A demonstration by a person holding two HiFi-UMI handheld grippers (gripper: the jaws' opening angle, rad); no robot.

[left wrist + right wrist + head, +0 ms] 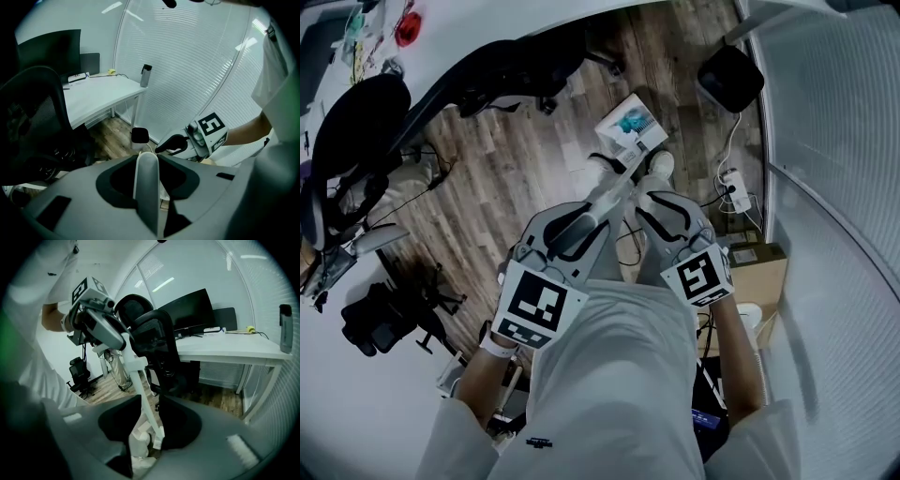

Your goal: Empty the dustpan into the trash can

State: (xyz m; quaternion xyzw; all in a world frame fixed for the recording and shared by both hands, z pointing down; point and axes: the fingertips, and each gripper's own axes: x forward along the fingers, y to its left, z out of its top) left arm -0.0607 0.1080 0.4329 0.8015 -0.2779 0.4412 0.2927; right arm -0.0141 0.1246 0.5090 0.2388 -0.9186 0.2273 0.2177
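Left gripper (598,214) squeezes the long handle (146,187) (right gripper (654,202) has its jaws apart); dustpan (630,127) ahead, trash can (729,77) farther right.

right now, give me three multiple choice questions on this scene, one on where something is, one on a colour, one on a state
1. In the head view, where is the trash can?
A. past the dustpan, by the blinds
B. on the desk
C. on a chair

2. What colour is the dustpan's handle?
A. red
B. black
C. white

3. How does the right gripper stand?
A. shut on the handle
B. open
C. shut on nothing

Answers:
1 A: it sits up and right of the dustpan, next to the blinds.
2 C: the left gripper view shows a white shaft between that gripper's jaws.
3 B: its jaws stand wide apart in its own view.
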